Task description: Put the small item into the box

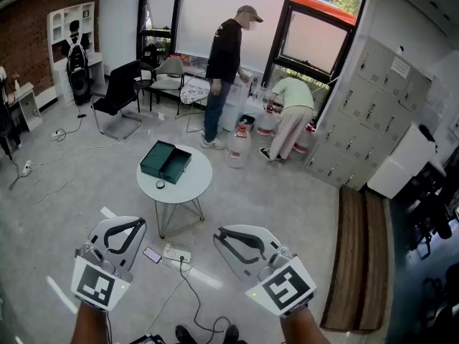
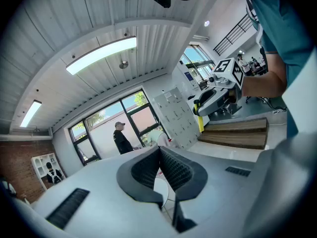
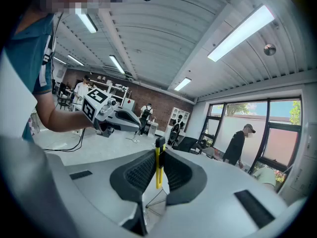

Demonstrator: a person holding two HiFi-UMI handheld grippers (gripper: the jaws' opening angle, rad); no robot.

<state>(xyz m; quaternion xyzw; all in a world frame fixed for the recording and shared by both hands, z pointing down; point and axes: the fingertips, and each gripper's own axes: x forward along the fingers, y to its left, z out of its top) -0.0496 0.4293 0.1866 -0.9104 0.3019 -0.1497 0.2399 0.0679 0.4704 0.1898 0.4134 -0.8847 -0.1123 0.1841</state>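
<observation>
Pinching a thin yellow stick point(image 3: 158, 171) between its ribbed pads, the right gripper point(image 3: 157, 155) has its jaws drawn in narrow on it. In that gripper's own view the stick's long axis runs straight up and down across the pads, with the black end on top, just above the pad tips, and the yellow end hanging below. The left gripper point(image 2: 159, 150) has its jaws brought together at the tips with nothing between them. Both are held side by side, well short of the round white table point(image 1: 195, 186), on the holder's side of it, with their noses aimed towards it. On the table's far-left part lies the green box point(image 1: 166, 161), its lid thrown open. A small dark round thing point(image 1: 159, 184) sits on the tabletop just on the near side of the box. On the floor by the table's near legs lie a white power strip point(image 1: 176, 252) and a phone point(image 1: 151, 254). Beyond the table, by the windows, one person point(image 1: 225, 74) stands and another point(image 1: 290, 117) bends over some water jugs point(image 1: 239, 144).
</observation>
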